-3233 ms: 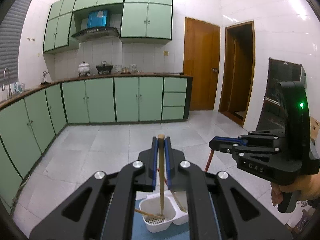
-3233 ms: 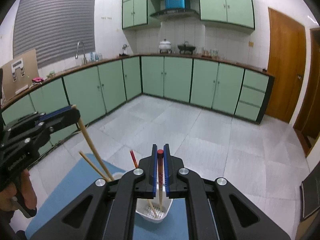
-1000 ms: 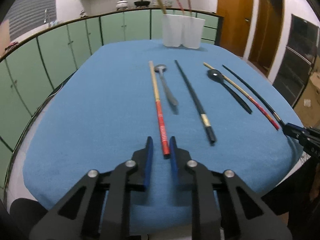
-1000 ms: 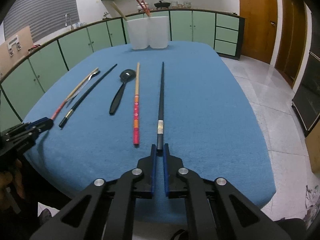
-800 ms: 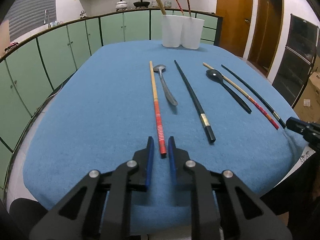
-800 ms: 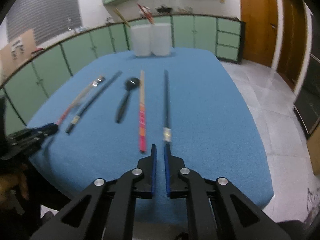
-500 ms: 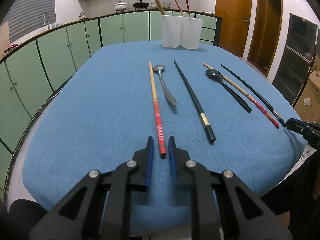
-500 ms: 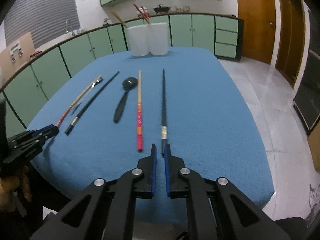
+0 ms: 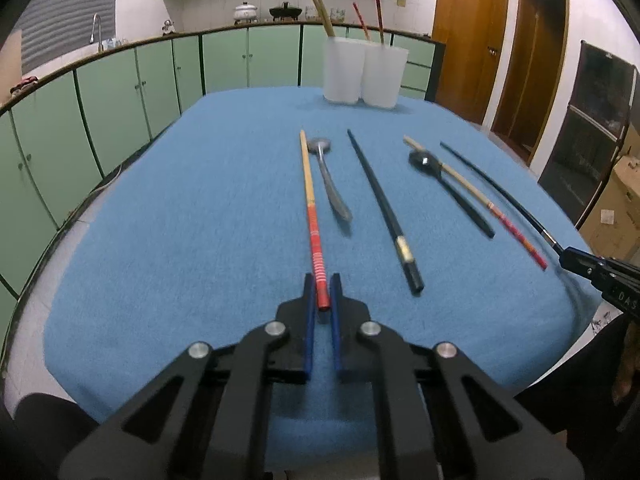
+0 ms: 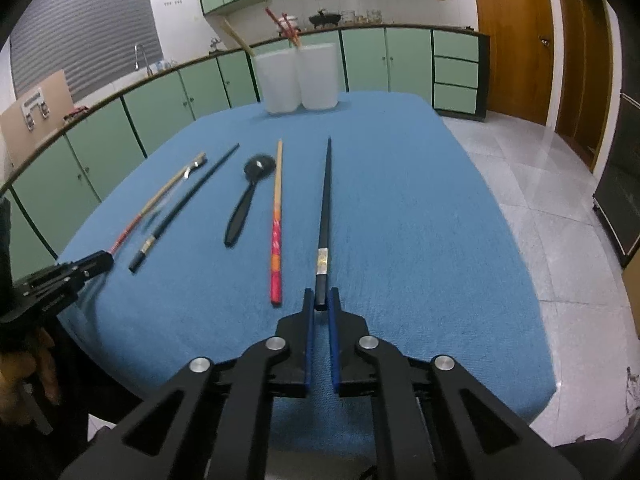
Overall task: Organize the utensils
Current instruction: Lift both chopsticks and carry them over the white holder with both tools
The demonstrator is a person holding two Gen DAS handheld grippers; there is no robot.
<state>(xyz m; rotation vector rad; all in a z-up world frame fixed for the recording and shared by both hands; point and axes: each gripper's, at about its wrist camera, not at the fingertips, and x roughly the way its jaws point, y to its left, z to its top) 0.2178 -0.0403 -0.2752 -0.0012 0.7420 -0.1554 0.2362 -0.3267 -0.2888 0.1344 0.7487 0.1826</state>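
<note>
Several utensils lie in a row on the blue tablecloth (image 9: 180,220). My left gripper (image 9: 321,284) is open, its jaws either side of the near red end of a red-and-tan chopstick (image 9: 311,208). My right gripper (image 10: 321,298) is open, its jaws either side of the near end of a black chopstick (image 10: 325,200). Between them lie a metal spoon (image 9: 330,184), another black chopstick (image 9: 384,208), a black spoon (image 9: 448,188) and a second red-and-tan chopstick (image 10: 277,216). A white two-compartment holder (image 9: 364,74) with chopsticks stands at the table's far end.
Green kitchen cabinets (image 9: 120,92) run along the far walls. Wooden doors (image 9: 468,40) are at the right. The table's near edge is just below both grippers. The right gripper shows at the left view's right edge (image 9: 600,272); the left gripper shows at the right view's left edge (image 10: 60,276).
Both grippers left the holder, came to the near table edge and moved forward; each now has a chopstick's near end between its open jaws.
</note>
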